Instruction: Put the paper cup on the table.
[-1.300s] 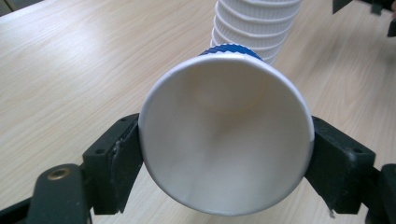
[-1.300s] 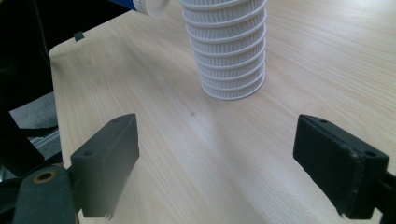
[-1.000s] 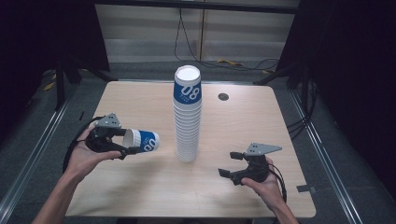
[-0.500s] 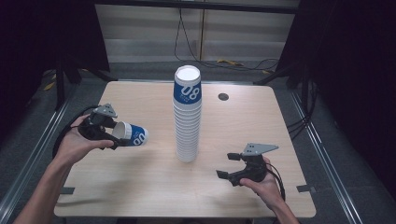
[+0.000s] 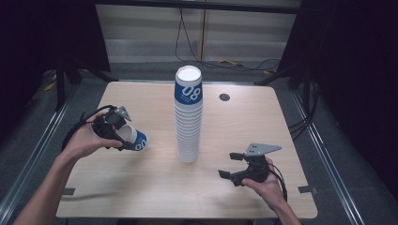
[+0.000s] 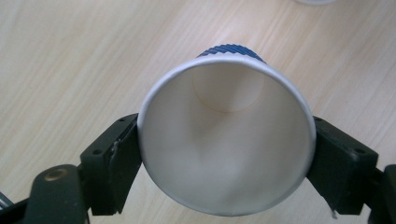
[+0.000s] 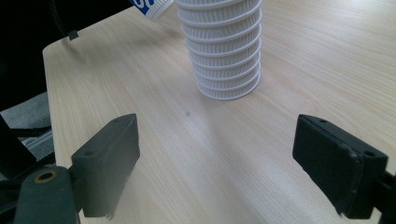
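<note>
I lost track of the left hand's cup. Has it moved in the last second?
Yes. The cup in the left gripper has swung leftward, away from the cup stack, tilting bottom-down toward the table.

You see the bench (image 5: pixel 141 187) evenly lit from above, while the room around it stays dark. In your right gripper view the near left claw pad (image 7: pixel 107 163) looks blurred.

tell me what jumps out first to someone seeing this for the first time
A tall stack of white ribbed paper cups with a blue-banded top cup rises mid-table. To its left, the left gripper clamps a single blue-and-white paper cup tipped on its side, while the open right gripper waits near the front right.
</note>
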Available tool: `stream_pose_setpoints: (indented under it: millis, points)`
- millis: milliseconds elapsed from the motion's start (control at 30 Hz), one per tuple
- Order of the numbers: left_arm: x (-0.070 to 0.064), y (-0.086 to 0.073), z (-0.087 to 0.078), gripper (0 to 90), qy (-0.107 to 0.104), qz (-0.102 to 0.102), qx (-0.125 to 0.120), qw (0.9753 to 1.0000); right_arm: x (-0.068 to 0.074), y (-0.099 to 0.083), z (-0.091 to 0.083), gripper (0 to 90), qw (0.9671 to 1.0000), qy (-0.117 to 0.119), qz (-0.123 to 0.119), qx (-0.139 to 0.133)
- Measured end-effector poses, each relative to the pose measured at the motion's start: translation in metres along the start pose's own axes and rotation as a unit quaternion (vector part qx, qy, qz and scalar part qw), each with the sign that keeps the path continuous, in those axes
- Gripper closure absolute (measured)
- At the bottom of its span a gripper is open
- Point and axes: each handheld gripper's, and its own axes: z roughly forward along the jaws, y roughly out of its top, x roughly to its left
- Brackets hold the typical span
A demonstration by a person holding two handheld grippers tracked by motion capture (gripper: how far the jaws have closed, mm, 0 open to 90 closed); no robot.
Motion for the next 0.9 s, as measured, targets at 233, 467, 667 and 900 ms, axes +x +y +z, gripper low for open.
stream_pose_setpoints:
  millis: [233, 467, 667, 900]
  points:
    - [0.003, 0.004, 0.016, 17.9, 0.0, -0.002, 0.036, 0.9994, 0.0, -0.001, 0.002, 15.1, 1.0, 0.007, 0.003, 0.002]
    - [0.0, 0.012, 0.032, 15.8, 0.013, 0.007, 0.044, 0.9989, 0.0, -0.001, 0.003, 15.1, 0.9999, 0.009, -0.002, 0.005]
    - [0.002, 0.014, 0.035, 14.9, 0.016, 0.001, 0.036, 0.9992, 0.0, -0.001, 0.003, 15.1, 0.9999, 0.009, 0.0, 0.006]
    - [0.004, 0.012, 0.039, 13.5, 0.016, -0.006, 0.024, 0.9996, 0.0, -0.001, 0.003, 15.1, 1.0, 0.007, -0.001, 0.005]
